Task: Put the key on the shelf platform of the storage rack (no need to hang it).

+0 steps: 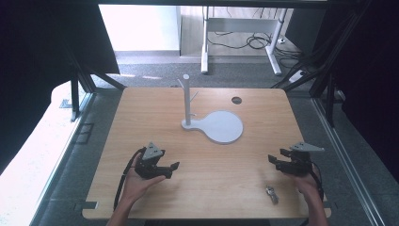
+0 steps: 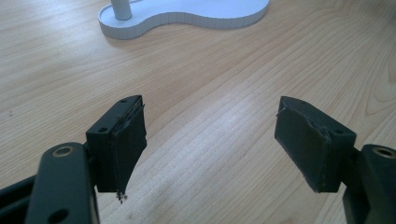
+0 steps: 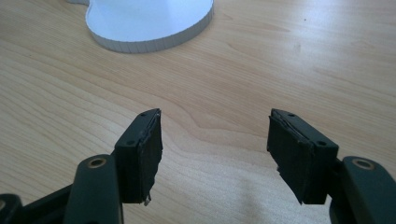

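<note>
Two grippers, left gripper [image 1: 172, 169] and right gripper [image 1: 278, 159], rest low with jaws wide, holding nothing. The high view alone shows a small metal object [image 1: 271, 194] near the right hand [image 1: 307, 182], long axis running toward the table's [image 1: 141, 122] near edge. A white stand [image 1: 212, 123] rises mid-table, its post [image 1: 187, 100] upright.

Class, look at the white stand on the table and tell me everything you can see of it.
The white stand has a flat base, narrow at one end and widening into a round disc, with faint ribbing along its edge like plastic. An upright post rises from the narrow end, with short pegs angling up from it. It sits flat on the wooden table, past centre. Nothing hangs on it or touches it.
</note>
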Motion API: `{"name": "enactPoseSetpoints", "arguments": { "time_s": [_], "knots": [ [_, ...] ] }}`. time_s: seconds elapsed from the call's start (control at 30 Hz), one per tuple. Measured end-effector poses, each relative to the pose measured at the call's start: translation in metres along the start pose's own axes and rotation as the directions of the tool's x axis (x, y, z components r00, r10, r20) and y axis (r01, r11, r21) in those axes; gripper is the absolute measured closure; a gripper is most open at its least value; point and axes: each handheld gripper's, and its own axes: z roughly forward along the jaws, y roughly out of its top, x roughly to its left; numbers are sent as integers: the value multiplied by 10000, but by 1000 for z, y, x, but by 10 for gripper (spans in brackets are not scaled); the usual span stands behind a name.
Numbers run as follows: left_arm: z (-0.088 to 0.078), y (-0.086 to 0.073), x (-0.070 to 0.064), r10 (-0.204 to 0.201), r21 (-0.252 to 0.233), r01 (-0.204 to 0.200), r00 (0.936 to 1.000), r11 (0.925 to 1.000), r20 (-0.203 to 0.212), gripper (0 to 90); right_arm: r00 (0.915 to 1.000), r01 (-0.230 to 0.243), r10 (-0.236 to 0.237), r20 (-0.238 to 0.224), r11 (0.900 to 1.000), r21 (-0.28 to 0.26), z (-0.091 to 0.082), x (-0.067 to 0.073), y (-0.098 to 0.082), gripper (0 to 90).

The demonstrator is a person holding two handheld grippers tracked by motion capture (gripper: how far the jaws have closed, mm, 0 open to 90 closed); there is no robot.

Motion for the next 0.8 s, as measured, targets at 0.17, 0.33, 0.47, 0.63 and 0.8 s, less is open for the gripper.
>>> {"name": "enactPoseSetpoints", "arguments": {
  "time_s": [0.17,0.33,0.47,0.63,0.8],
  "knots": [
    [-3,2,-1,-4,-83,4,10000,10000,7,238,9999,76,-77,-70,9999,-84,-2,3,2,360],
    [-5,4,0,-97,-80,97,9999,9999,-86,224,9992,388,-388,-135,9992,53,2,8,4,366],
    [-10,3,-2,-146,-145,147,9999,9998,32,228,9985,520,-516,-183,9985,191,4,14,11,379],
    [-11,5,-6,-164,-291,167,9998,9994,99,237,9984,532,-523,-226,9977,423,8,19,13,395],
    [-6,4,-8,-107,-168,110,9997,9998,198,238,9982,457,-444,-409,9985,311,7,11,10,404]
  ]
}}
